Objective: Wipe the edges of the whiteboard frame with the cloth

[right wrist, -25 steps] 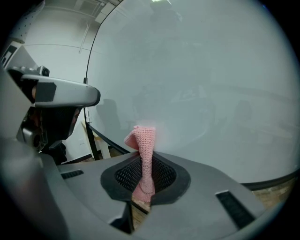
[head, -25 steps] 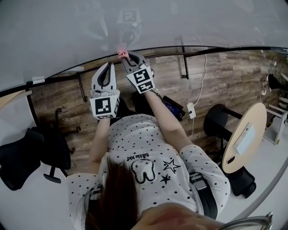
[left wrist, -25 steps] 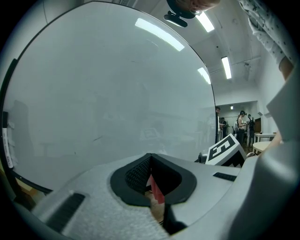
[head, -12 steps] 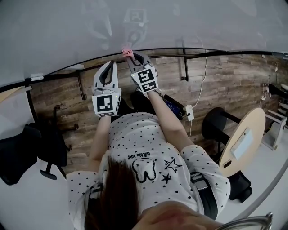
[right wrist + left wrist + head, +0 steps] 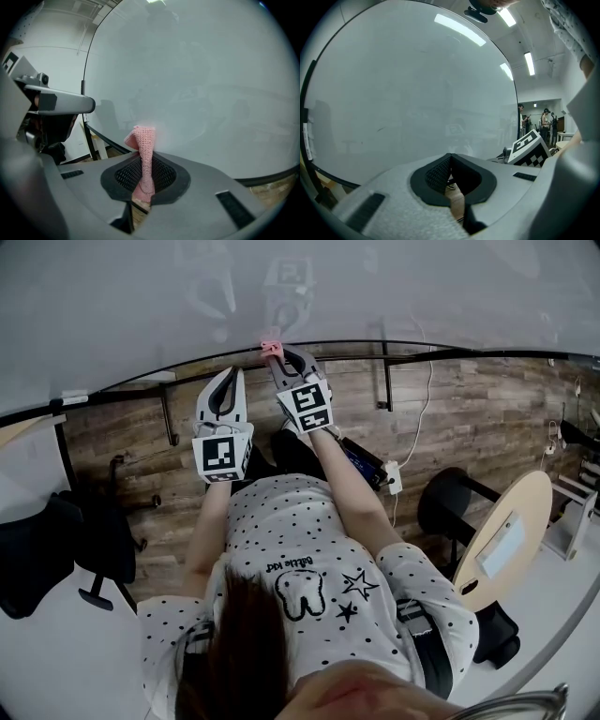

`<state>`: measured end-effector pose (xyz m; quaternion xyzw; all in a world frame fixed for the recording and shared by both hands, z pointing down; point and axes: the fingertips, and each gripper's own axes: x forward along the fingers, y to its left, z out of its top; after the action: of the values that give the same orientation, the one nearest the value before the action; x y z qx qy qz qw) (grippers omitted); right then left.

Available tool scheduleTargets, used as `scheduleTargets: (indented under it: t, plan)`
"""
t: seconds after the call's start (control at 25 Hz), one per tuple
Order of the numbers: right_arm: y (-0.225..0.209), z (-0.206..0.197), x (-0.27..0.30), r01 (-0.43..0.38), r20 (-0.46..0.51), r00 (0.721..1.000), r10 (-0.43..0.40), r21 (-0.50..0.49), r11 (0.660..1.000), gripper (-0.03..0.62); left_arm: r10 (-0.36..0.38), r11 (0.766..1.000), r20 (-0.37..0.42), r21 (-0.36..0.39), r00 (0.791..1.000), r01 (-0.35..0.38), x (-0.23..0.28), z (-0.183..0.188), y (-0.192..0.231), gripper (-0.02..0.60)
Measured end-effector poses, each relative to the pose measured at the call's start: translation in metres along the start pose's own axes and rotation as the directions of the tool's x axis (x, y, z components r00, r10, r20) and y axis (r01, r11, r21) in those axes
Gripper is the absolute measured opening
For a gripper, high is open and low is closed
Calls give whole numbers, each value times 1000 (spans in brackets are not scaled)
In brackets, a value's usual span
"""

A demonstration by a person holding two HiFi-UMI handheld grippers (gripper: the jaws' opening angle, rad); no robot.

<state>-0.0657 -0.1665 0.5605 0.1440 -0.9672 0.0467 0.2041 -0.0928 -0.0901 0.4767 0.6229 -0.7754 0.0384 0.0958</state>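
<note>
The whiteboard fills the top of the head view, and its black lower frame edge curves across below it. My right gripper is shut on a pink knitted cloth, which presses against that frame edge. In the right gripper view the cloth stands up from between the jaws of the gripper, against the board and just above the frame. My left gripper hangs just left of it, slightly below the frame, shut with nothing in it. In its own view the left gripper faces the bare board.
Below the board are a wooden floor, the stand's black legs and a white cable with a power strip. A black office chair stands at the left. At the right are a black stool and a round wooden table.
My right gripper has slid the pink cloth a little to the right along the lower frame edge. The left gripper has followed beside it, still shut.
</note>
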Motion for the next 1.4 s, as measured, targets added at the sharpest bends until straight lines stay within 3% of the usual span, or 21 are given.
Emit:
scheduleTargets:
  t: [0.36, 0.6, 0.84, 1.08, 1.4]
  plan:
    - [-20, -6, -11, 2, 3, 1000, -2, 12, 1000, 31, 21, 1000, -3, 5, 1000, -21, 3, 0, -18, 15]
    - [-44, -15, -23, 13, -11, 1000, -13, 1, 1000, 32, 24, 999, -2, -29, 1000, -25, 5, -1, -34, 15]
    - [-50, -16, -27, 39, -15, 999, -39, -3, 999, 32, -39, 999, -2, -30, 999, 39, 10, 0, -48, 15]
    - [-65, -19, -34, 137, -50, 989, -136, 30, 990, 32, -120, 992, 9, -47, 993, 121, 24, 4, -53, 15]
    - [-71, -21, -41, 189, -56, 981, -187, 46, 981, 32, -185, 982, 10, -27, 983, 185, 33, 7, -55, 15]
